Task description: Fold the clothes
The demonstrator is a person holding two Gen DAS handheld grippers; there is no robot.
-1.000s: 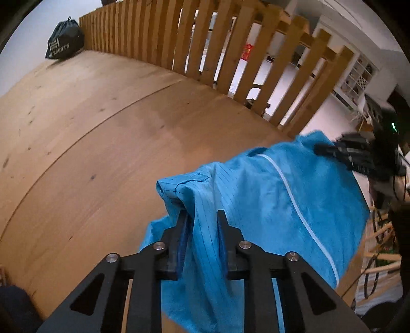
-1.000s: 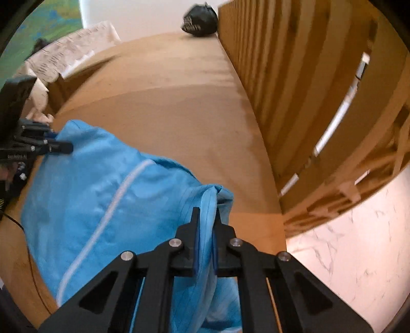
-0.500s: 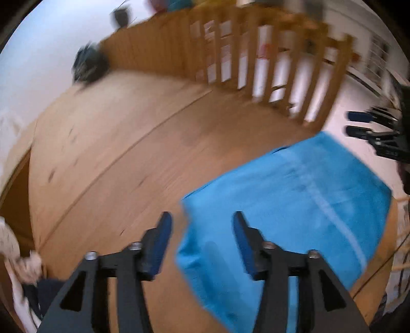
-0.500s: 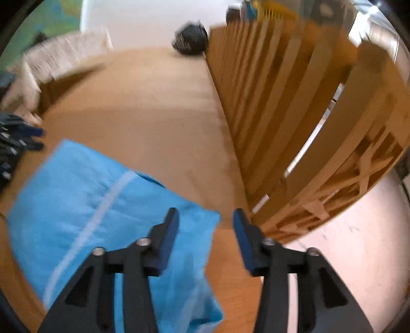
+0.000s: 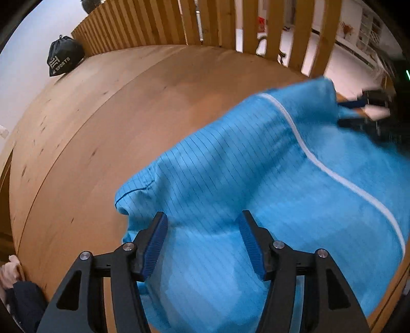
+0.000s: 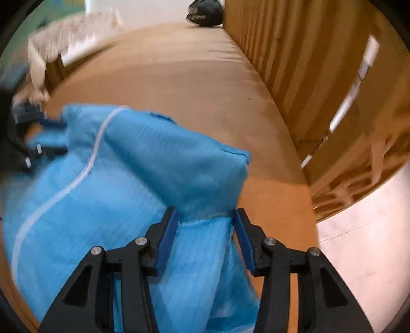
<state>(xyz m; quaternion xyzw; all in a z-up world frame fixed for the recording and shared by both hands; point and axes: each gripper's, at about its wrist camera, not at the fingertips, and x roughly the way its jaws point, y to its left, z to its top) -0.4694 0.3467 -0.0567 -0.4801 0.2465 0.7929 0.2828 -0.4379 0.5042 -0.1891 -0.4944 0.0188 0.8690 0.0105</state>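
Both grippers have let go of the garment

A second ago each gripper pinched a corner of the blue garment [image 5: 256, 166]; now the left gripper [image 5: 202, 240] and right gripper [image 6: 205, 235] stand with fingers apart, cloth lying loose between them but not pressed. That suggests one fold has just been laid and a fresh grasp comes next. The garment lies on the wooden bench [image 5: 102, 115], filling the lower right of the left view and the lower left of the right view. Its white stripe [image 5: 320, 164] marks the long axis, running diagonally from the near edge towards the slatted rail [image 5: 159, 23].
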